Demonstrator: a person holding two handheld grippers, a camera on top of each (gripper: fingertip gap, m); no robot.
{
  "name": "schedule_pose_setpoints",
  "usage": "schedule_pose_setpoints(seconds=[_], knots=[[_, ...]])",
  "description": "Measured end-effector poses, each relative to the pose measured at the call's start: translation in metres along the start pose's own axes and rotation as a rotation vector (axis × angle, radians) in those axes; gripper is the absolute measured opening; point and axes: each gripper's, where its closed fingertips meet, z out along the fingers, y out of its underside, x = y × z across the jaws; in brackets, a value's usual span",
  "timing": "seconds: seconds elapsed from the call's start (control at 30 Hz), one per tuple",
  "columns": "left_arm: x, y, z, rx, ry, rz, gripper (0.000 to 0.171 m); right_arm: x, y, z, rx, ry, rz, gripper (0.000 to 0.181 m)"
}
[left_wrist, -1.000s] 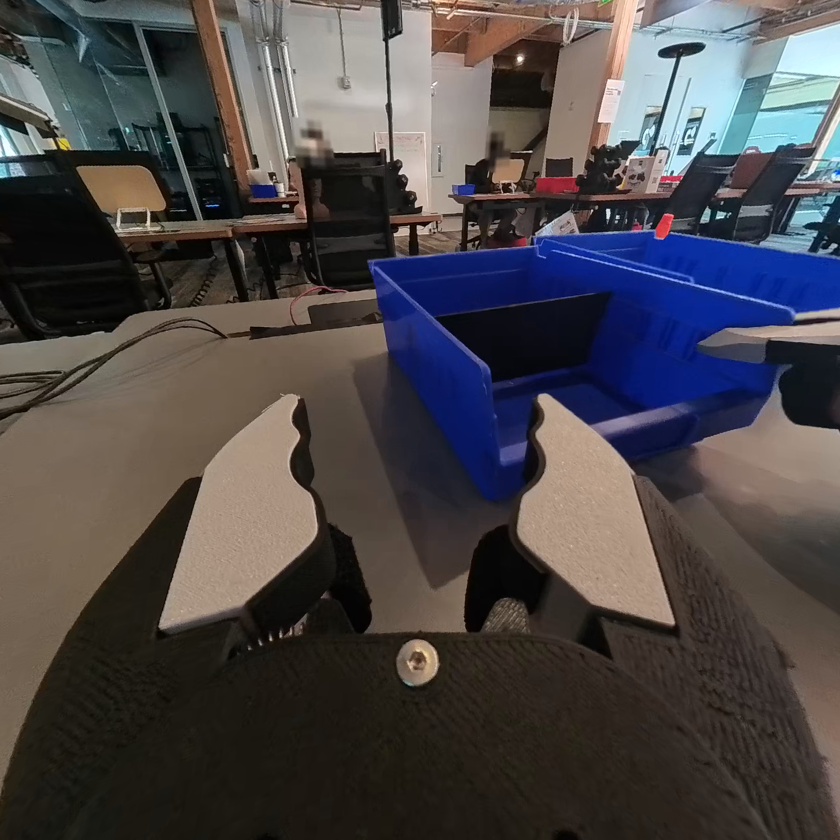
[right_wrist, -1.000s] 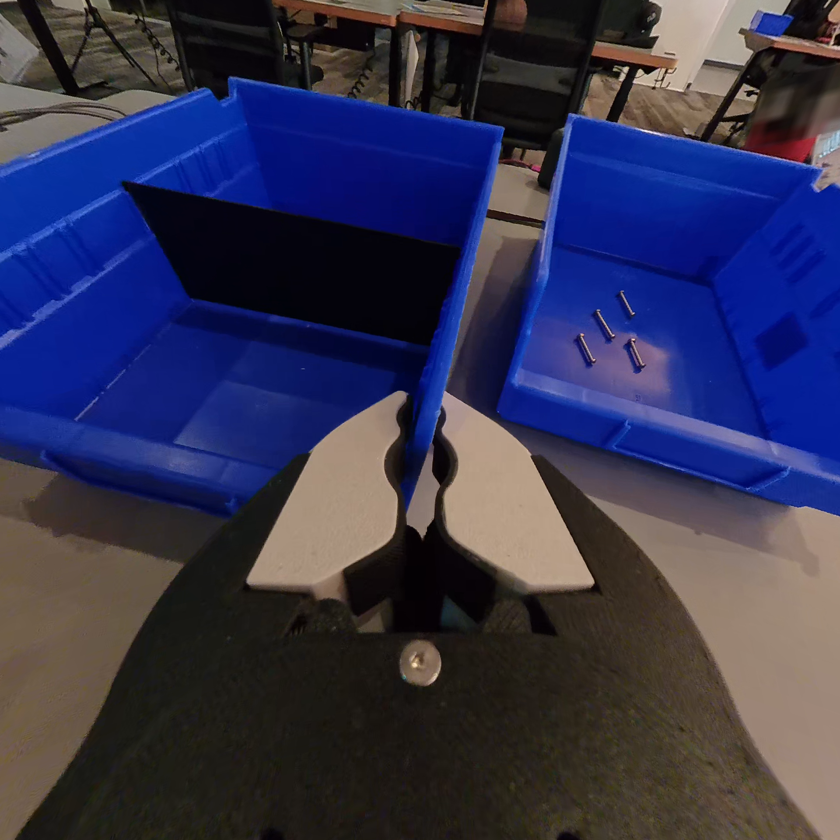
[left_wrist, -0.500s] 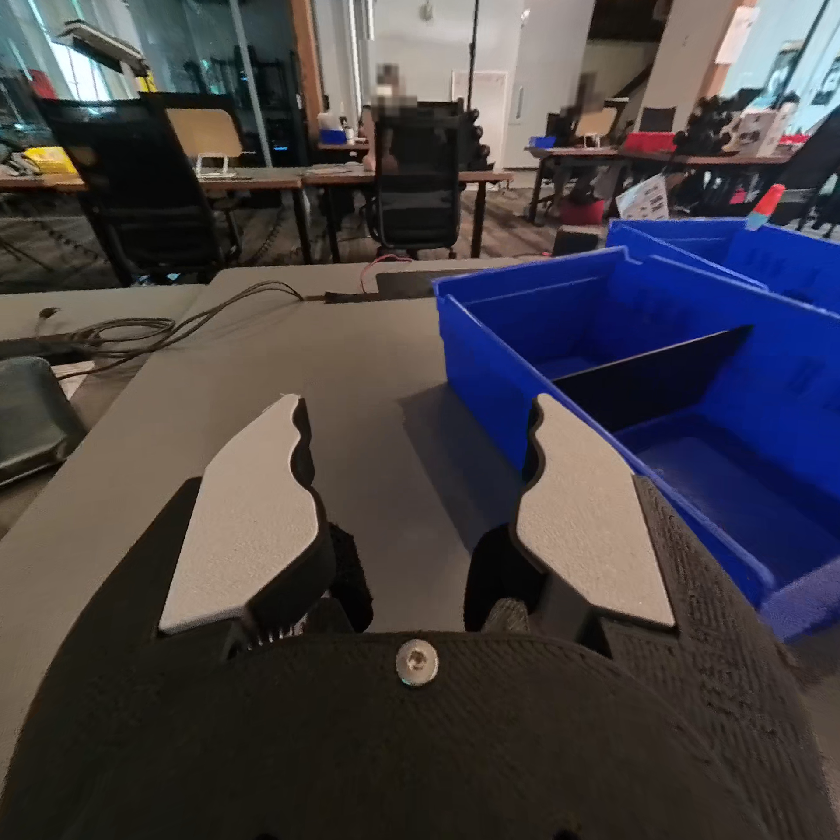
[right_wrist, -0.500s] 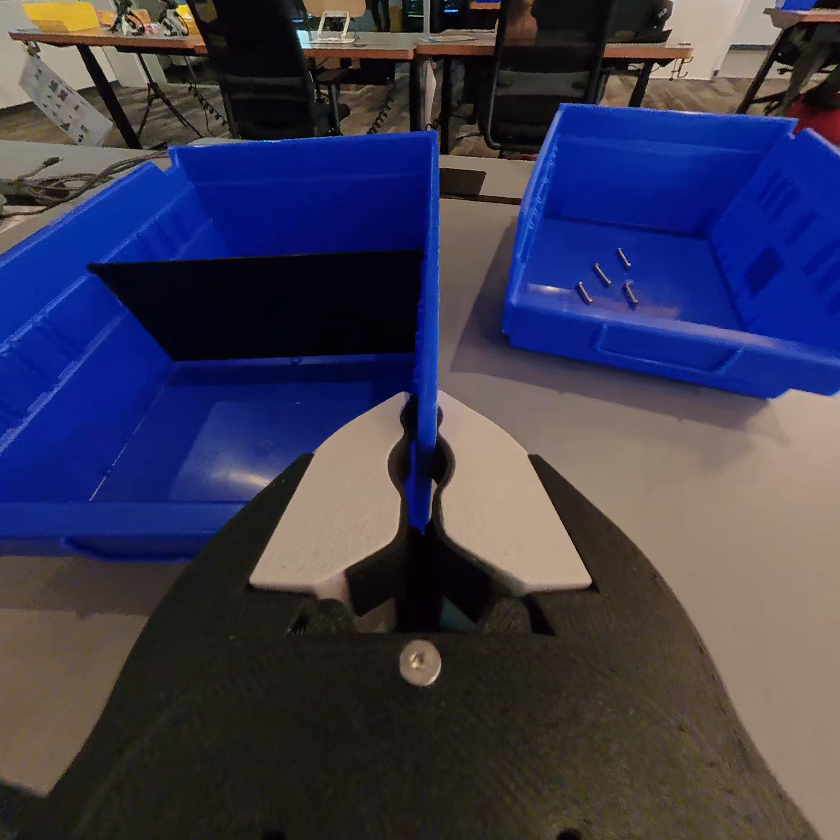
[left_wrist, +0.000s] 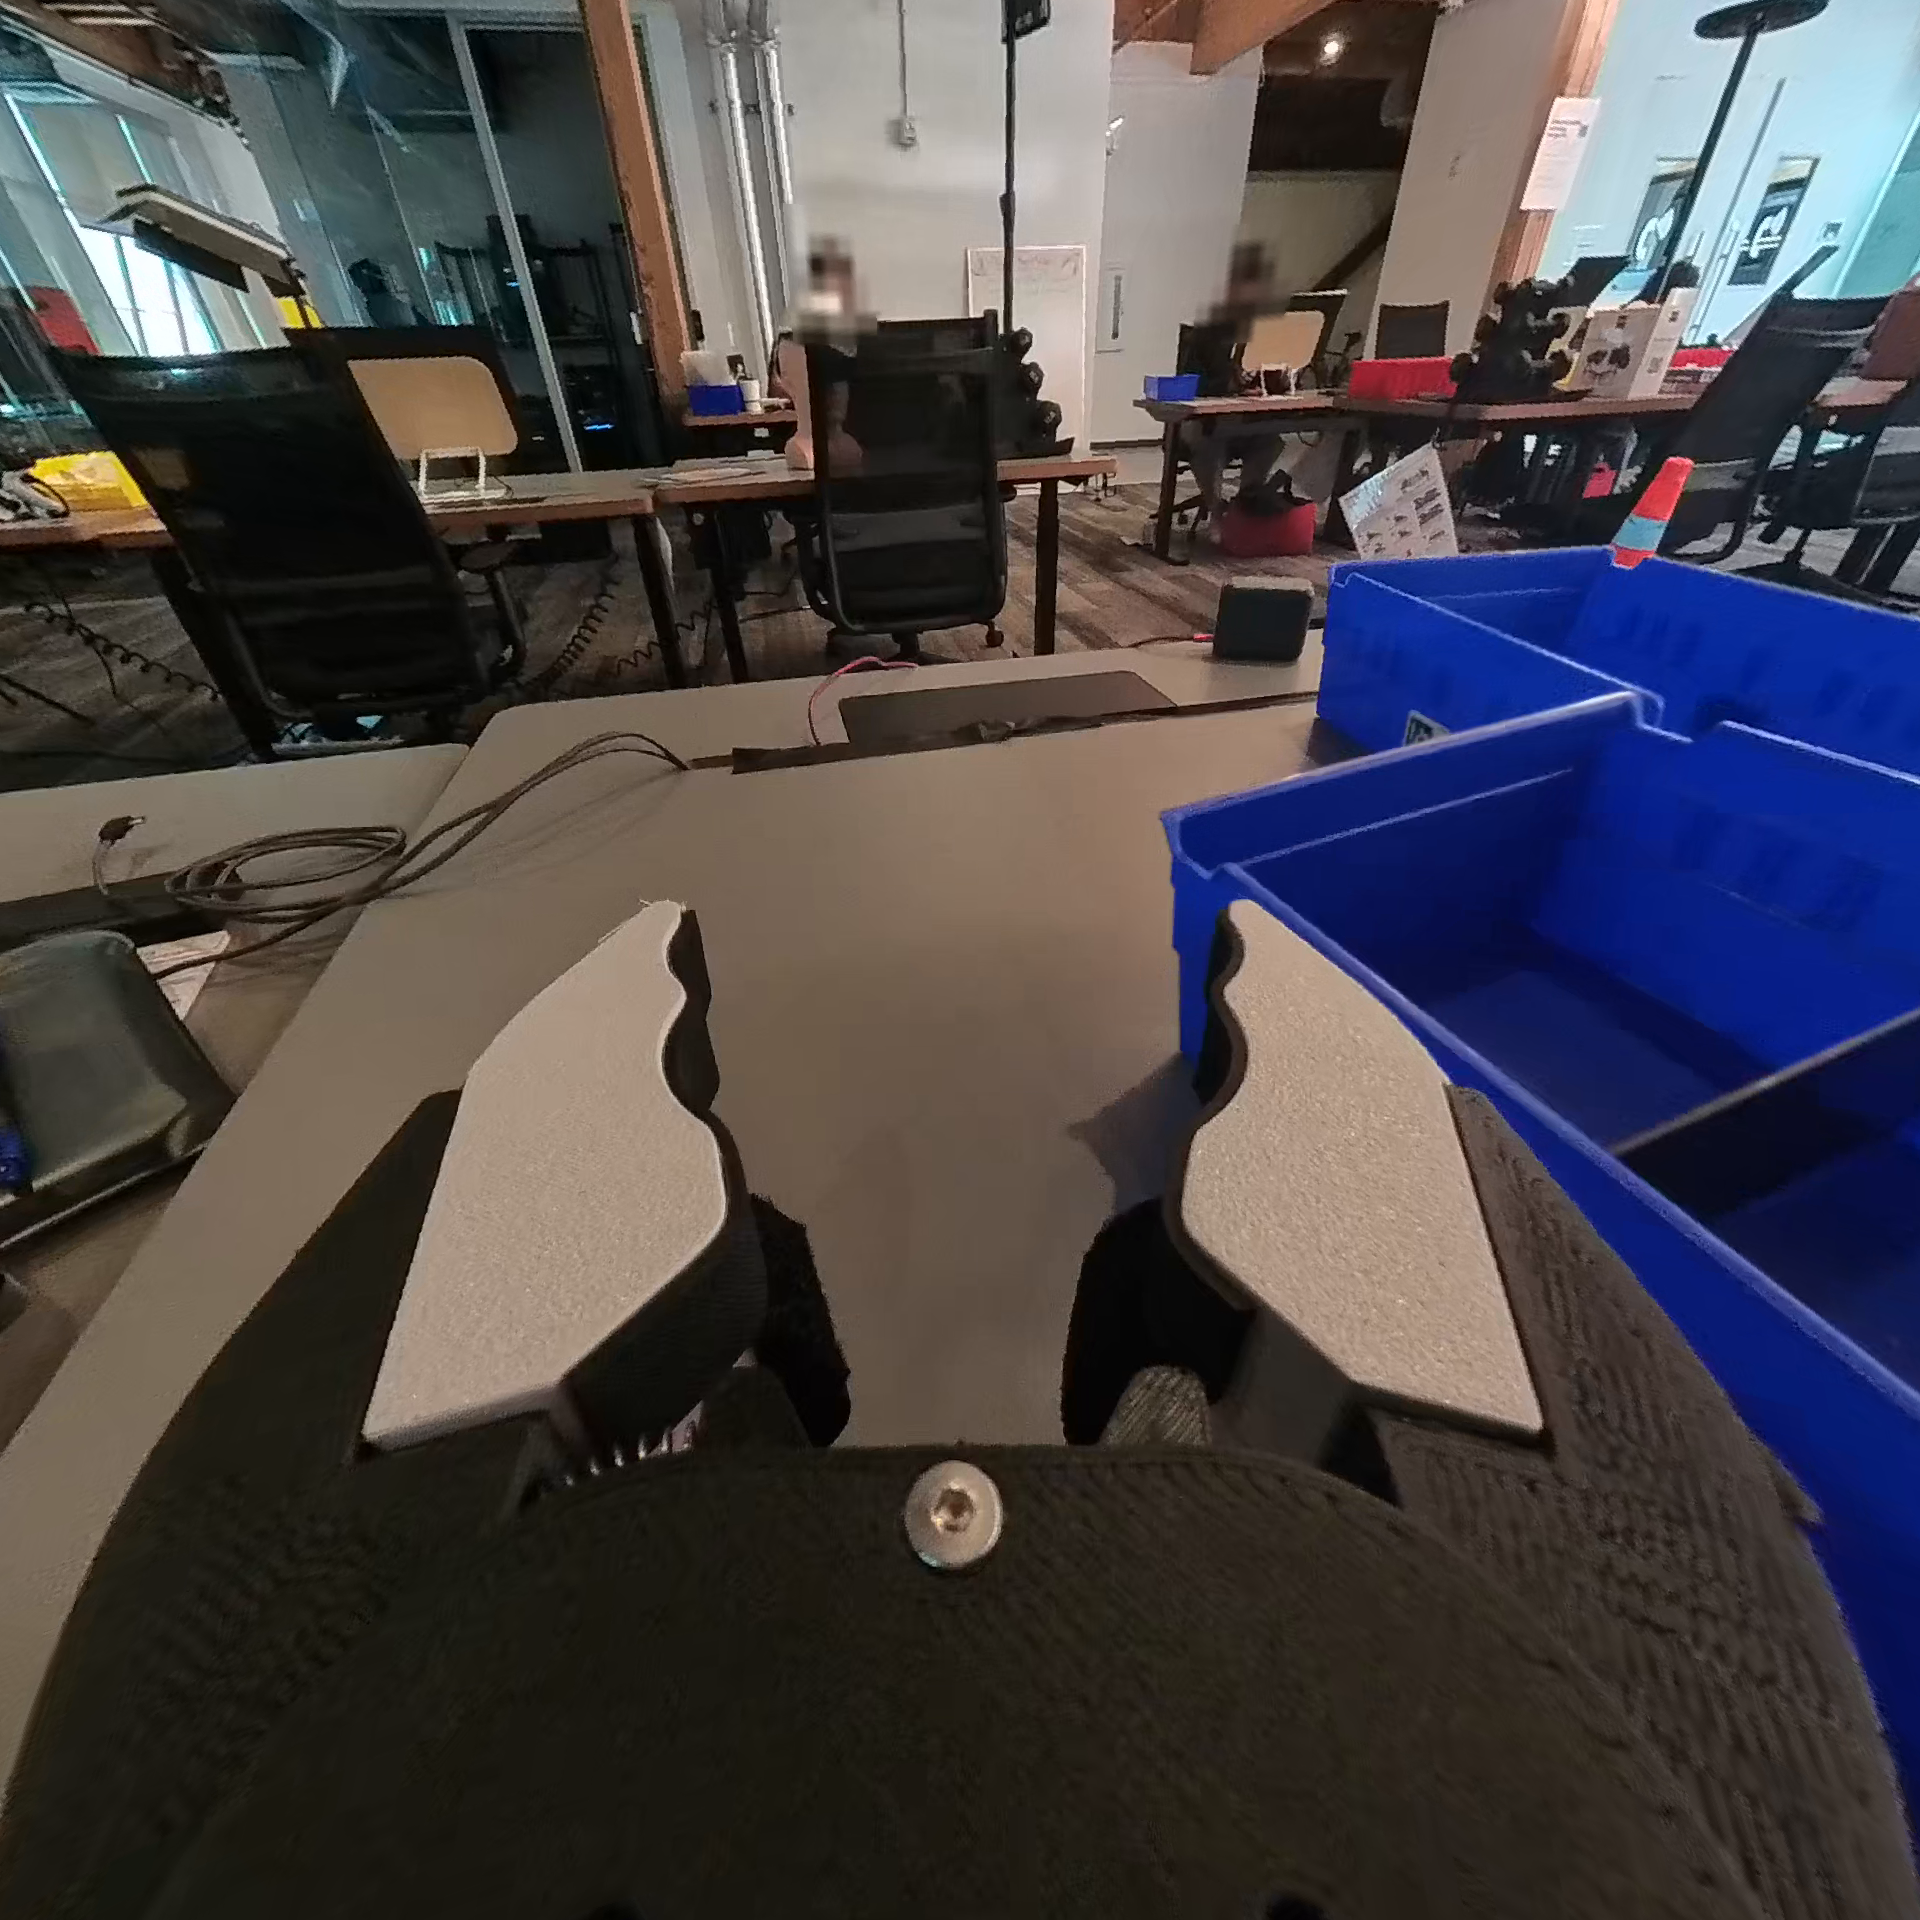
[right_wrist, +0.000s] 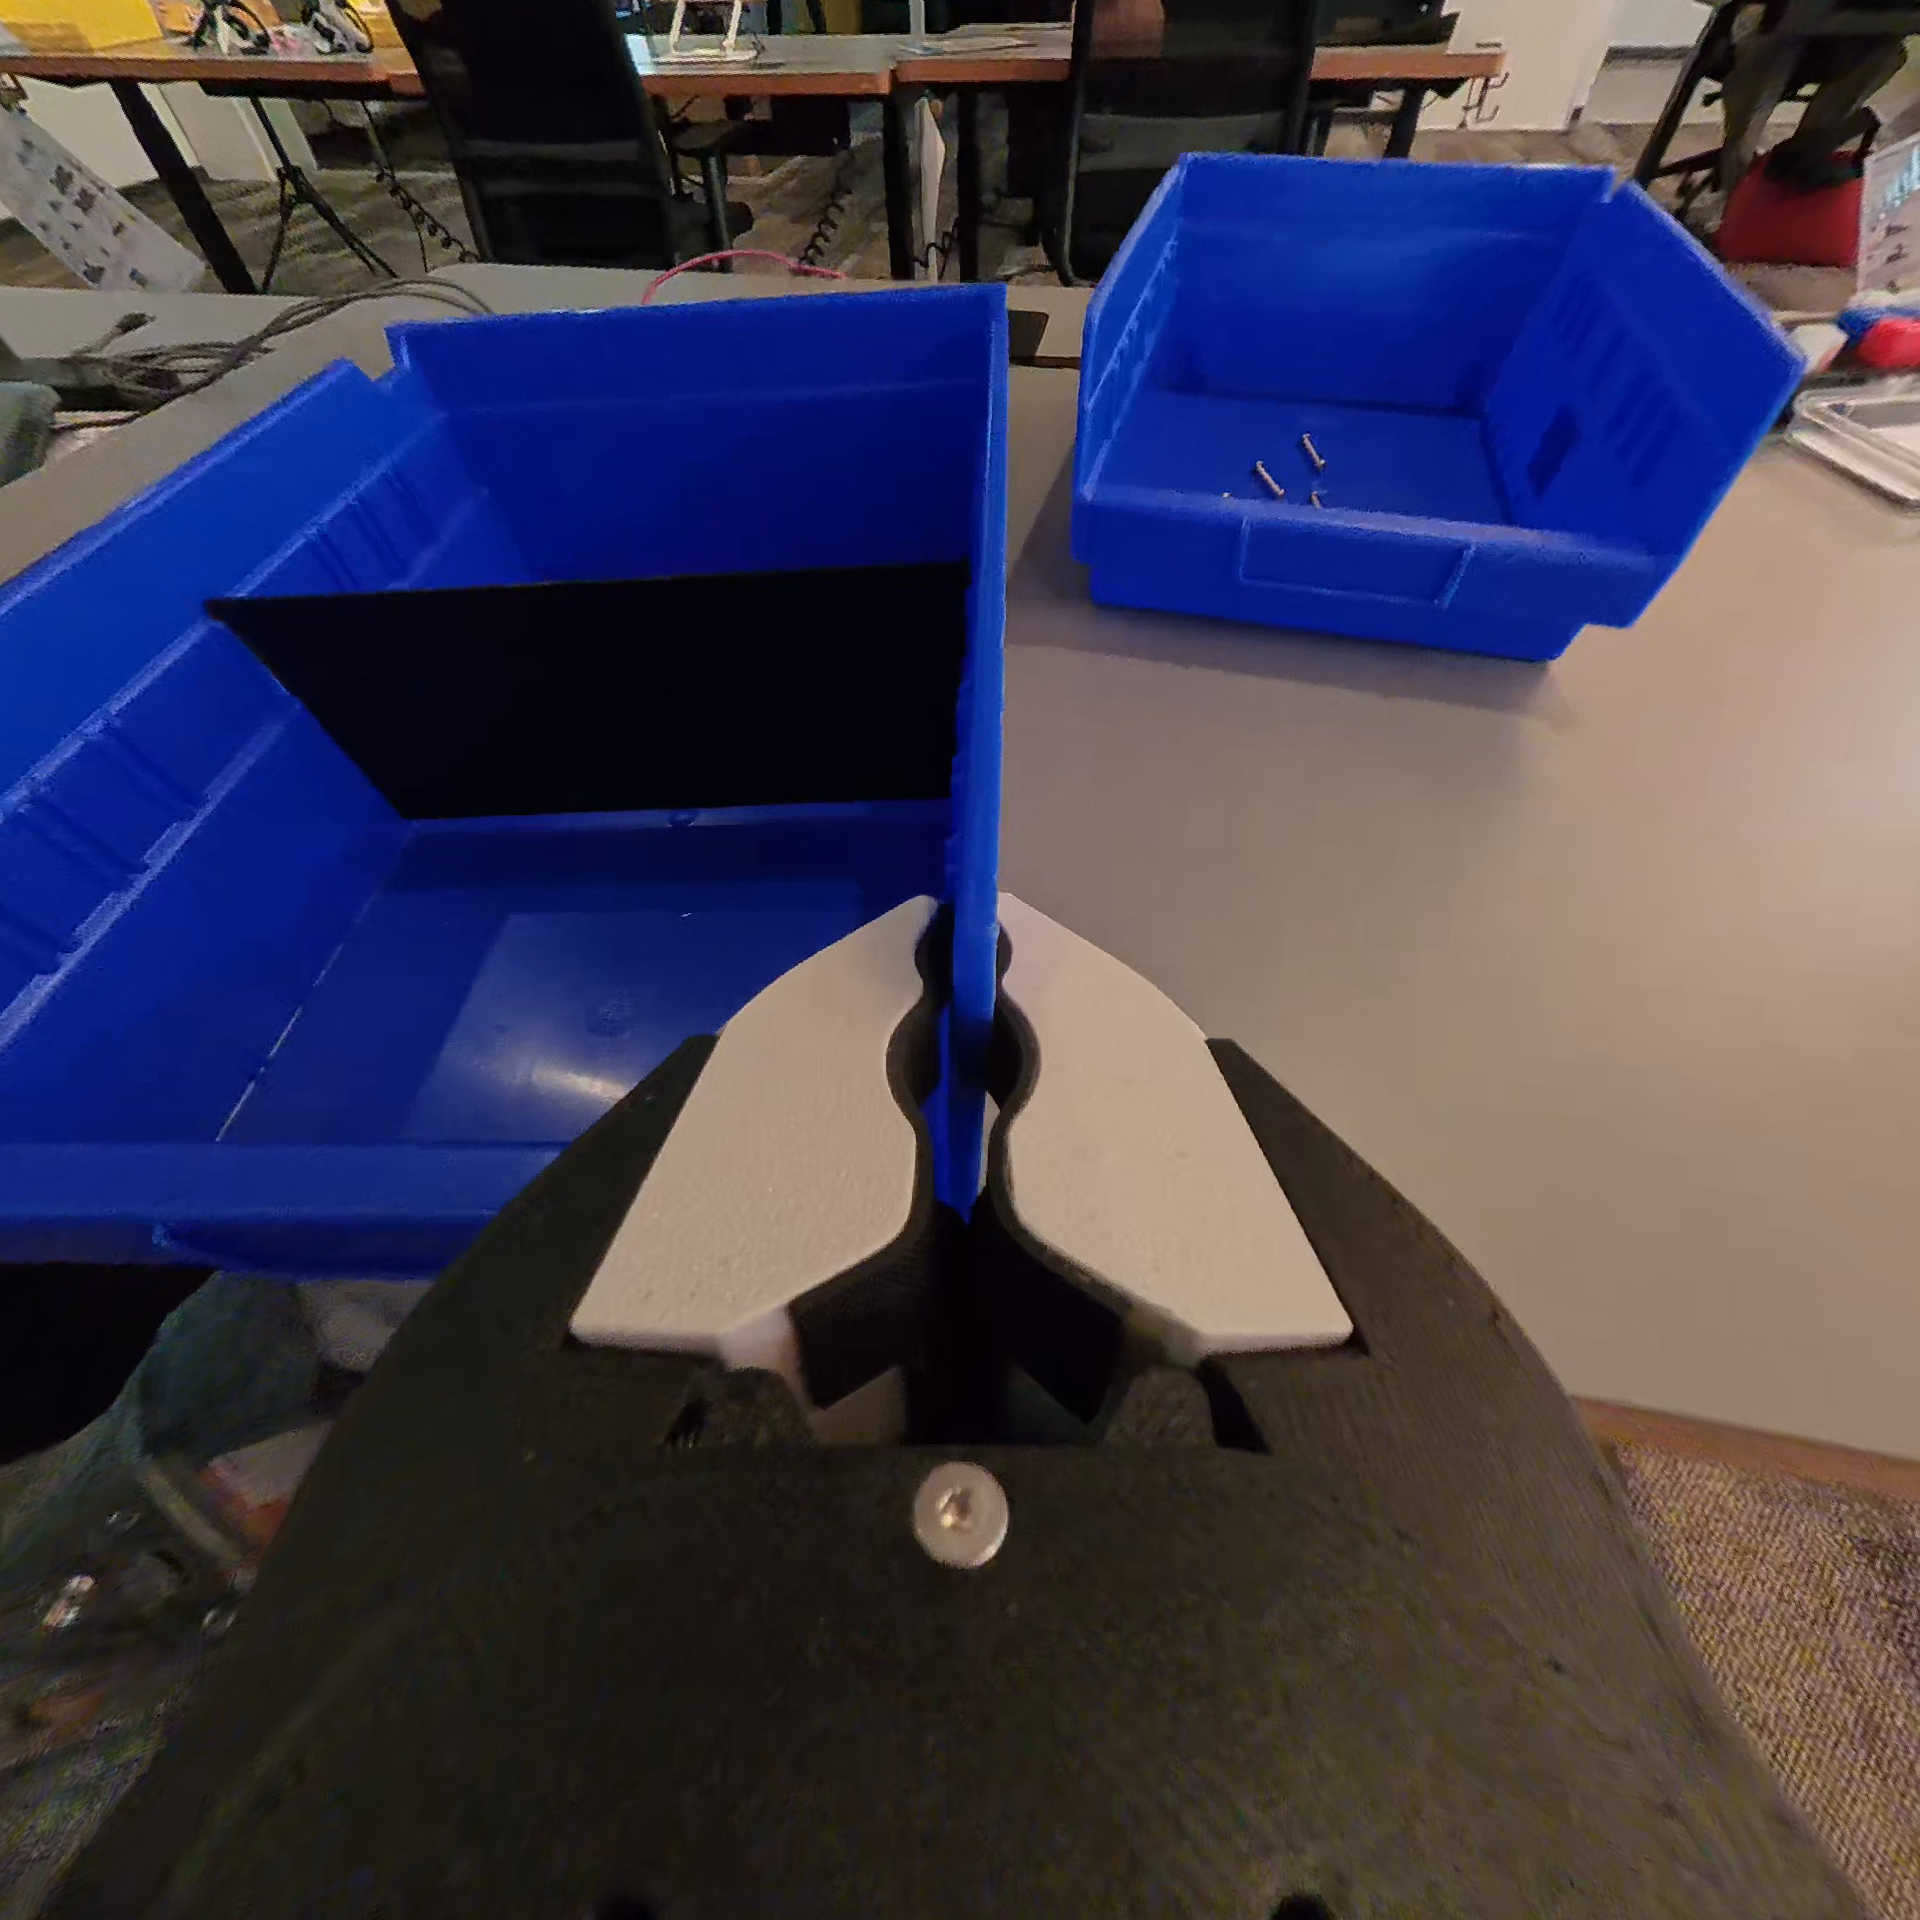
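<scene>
Compared with a second ago: divided blue plastic bin (right_wrist: 436, 665) now pulled back toward the near table edge, its front lip jutting out past the edge, with carpet showing below at right. Formerly side by side with the second, undivided blue plastic bin (right_wrist: 1351, 561); now well apart, a broad strip of bare grey table (right_wrist: 1403, 883) between them. Still clamped in the right gripper (right_wrist: 968, 925), closed narrowly on the bin's right side wall, one pad inside, one outside, the wall standing upright between them. Black flat divider panel (right_wrist: 623, 686) crossing the held bin from wall to wall; both compartments bare as far as visible. Small metal screws (right_wrist: 1283, 473) lying on the floor of the far bin, partly hidden behind its front lip.

Left gripper (left_wrist: 951, 914) spread wide, holding nothing, hanging over bare table just left of the held bin (left_wrist: 1558, 935); right finger (left_wrist: 1340, 1174) close beside the bin's left wall, contact unclear. A second ago pointed across the bin's front corner; now alongside it.

Open room: clear grey surface ahead and left of the left gripper, up to grey cables (left_wrist: 343, 873) and a black flat pad (left_wrist: 997, 707) toward the far edge. Dark tray-like object (left_wrist: 94, 1060) off the left edge, on a lower surface. Small black cube (left_wrist: 1262, 618) beyond the far edge.
</scene>
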Motion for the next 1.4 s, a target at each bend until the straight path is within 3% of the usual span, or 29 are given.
schedule_pose_setpoints(seconds=[0.4,0.73,1.03,1.27,1.4], knots=[[-0.001,0.012,-0.01,-0.016,-0.001,0.004,0.091,-0.002,0.014,-0.023,-0.006,-0.002,0.009,0.003],[0.01,0.016,-0.008,-0.021,0.039,0.011,0.091,0.02,0.024,-0.047,0.004,0.055,0.054,0.003],[0.047,0.012,0.01,-0.028,0.112,0.038,0.091,0.063,0.023,-0.081,0.043,0.179,0.08,0.002],[0.095,0.004,0.039,-0.024,0.18,0.046,0.09,0.097,0.029,-0.099,0.049,0.28,0.118,0.003],[0.136,-0.009,0.065,0.032,0.236,0.042,0.057,0.117,0.033,-0.108,0.052,0.324,0.144,0.003]])
